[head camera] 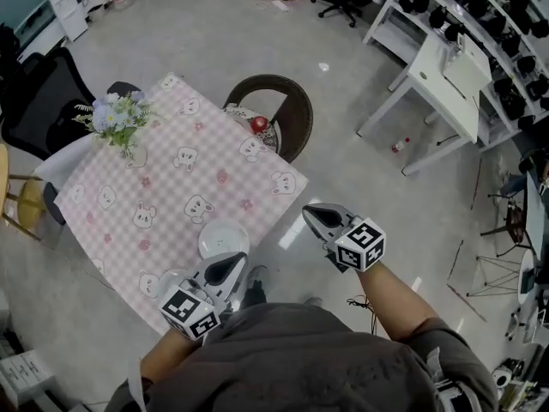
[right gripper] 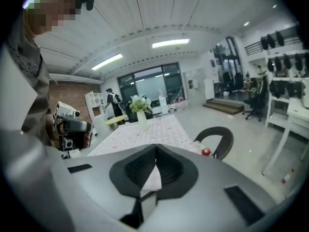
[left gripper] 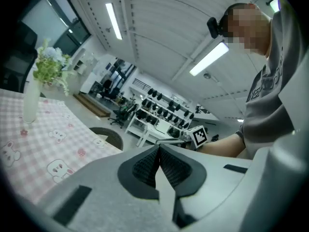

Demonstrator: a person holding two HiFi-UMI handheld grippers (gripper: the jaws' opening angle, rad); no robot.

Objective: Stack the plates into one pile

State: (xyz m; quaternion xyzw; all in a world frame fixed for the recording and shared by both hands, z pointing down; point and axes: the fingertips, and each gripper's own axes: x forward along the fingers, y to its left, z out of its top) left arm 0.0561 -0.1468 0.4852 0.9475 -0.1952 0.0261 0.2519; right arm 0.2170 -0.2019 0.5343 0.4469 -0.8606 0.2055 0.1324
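A white plate (head camera: pixel 224 238) lies near the front edge of the pink checked table (head camera: pixel 171 187). A second pale round shape (head camera: pixel 170 281) beside it is partly hidden by my left gripper, and I cannot tell what it is. My left gripper (head camera: pixel 233 260) hovers just in front of the plate, jaws shut and empty (left gripper: pixel 158 146). My right gripper (head camera: pixel 310 210) is off the table's right corner, over the floor, also shut with nothing in it (right gripper: pixel 155 145). Both point roughly level, away from the plate. No plate shows in either gripper view.
A vase of flowers (head camera: pixel 120 118) stands at the table's far left corner. A dark round chair (head camera: pixel 287 101) beyond the table holds a dish with a red object (head camera: pixel 260 125). White desks and racks (head camera: pixel 446 67) stand to the right, across open floor.
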